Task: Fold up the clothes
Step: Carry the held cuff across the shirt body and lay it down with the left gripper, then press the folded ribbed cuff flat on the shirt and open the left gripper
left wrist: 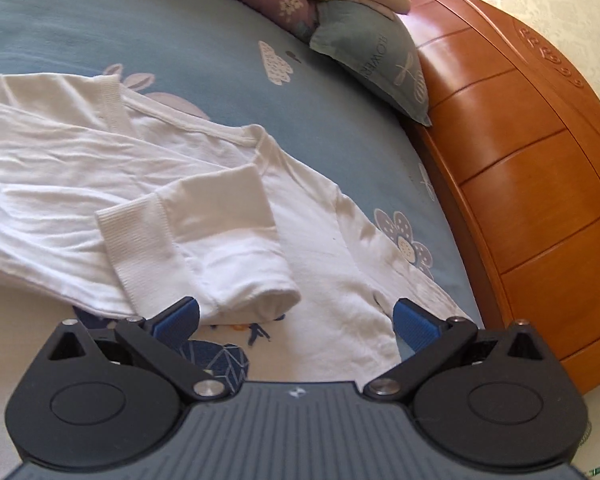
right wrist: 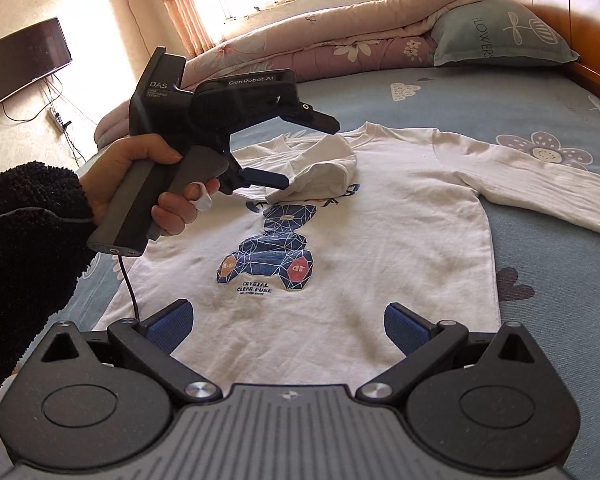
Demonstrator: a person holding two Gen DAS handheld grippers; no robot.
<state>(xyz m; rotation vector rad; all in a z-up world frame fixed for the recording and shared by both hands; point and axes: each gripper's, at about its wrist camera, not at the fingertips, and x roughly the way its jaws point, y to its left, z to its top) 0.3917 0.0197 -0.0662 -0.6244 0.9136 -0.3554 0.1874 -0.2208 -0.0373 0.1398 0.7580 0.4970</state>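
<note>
Left fingers [left wrist: 296, 320] spread wide | folded sleeve [left wrist: 204, 236] just ahead | right fingers [right wrist: 286, 320] wide over shirt [right wrist: 340, 248]

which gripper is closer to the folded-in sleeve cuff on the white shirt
Left. The left gripper hovers right at the folded sleeve cuff on the shirt's chest; the right gripper sits open back over the shirt's bottom hem.

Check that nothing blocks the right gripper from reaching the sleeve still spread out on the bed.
Nothing visible does. The right gripper hovers open over the shirt's hem; the outstretched sleeve lies flat, uncovered. The left gripper works the other sleeve.
</note>
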